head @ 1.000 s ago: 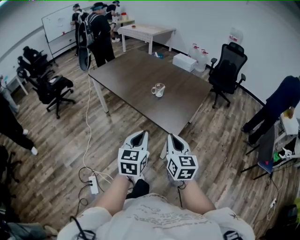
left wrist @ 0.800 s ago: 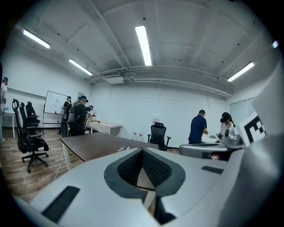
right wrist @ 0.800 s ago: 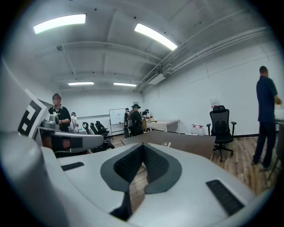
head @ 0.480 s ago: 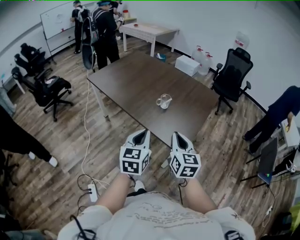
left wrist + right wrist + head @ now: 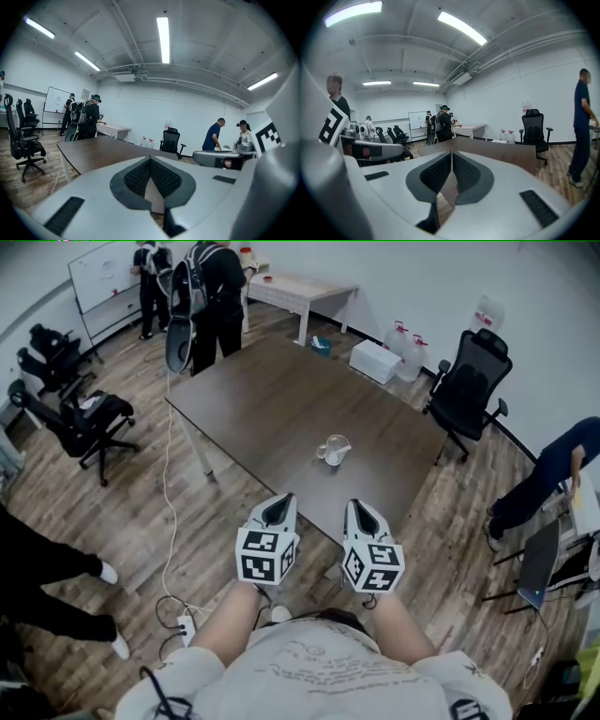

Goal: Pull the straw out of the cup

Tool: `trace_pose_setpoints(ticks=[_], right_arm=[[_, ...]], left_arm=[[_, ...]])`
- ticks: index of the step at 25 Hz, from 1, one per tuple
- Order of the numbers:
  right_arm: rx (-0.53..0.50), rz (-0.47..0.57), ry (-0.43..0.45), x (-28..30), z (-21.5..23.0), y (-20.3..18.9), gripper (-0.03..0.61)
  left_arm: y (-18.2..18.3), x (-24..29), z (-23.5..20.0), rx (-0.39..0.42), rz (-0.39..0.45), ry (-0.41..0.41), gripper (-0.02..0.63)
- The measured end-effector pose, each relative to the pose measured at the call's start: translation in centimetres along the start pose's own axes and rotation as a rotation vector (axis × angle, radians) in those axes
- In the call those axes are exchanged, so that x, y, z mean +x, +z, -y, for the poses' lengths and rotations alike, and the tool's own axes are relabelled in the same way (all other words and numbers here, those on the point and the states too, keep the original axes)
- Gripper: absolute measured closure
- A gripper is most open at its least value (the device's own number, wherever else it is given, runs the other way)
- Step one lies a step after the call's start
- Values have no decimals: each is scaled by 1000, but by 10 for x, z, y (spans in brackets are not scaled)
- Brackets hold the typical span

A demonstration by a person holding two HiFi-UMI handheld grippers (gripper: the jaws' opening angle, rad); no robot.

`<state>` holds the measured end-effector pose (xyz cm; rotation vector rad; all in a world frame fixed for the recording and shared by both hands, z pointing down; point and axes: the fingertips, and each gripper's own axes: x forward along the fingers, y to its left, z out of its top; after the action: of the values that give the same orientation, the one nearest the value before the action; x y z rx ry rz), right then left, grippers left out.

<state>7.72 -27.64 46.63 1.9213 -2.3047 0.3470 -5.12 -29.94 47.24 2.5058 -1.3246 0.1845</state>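
A clear glass cup (image 5: 333, 450) stands on the dark brown table (image 5: 272, 399), near its closest corner; the straw in it is too small to make out. My left gripper (image 5: 280, 500) and right gripper (image 5: 354, 506) are held side by side over the wooden floor, just short of the table's near edge, both pointing at the table. Both are shut with nothing between the jaws. In the left gripper view the left gripper (image 5: 150, 159) shows its pads pressed together. The right gripper (image 5: 452, 153) looks the same in its own view. The cup is hidden in both gripper views.
A black office chair (image 5: 472, 381) stands right of the table and more chairs (image 5: 80, 413) at left. People (image 5: 214, 292) stand by a whiteboard beyond the far end; another person (image 5: 553, 474) bends at right. A power strip and cable (image 5: 184, 622) lie on the floor at lower left.
Both grippers have moved forward toward the table together, staying shut. The table and cup have come closer in the head view.
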Motion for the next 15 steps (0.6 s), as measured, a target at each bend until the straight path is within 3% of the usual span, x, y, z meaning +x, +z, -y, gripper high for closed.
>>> trace_pose_setpoints(ticks=[7,15], right_arm=[[36,-29,-41,44,47,3,563],[34,-88,-45,128,105,-14,561]], left_arm=[[4,49,-1,28,-47,-7,606],[15,101,-31,30,-53,83,606]])
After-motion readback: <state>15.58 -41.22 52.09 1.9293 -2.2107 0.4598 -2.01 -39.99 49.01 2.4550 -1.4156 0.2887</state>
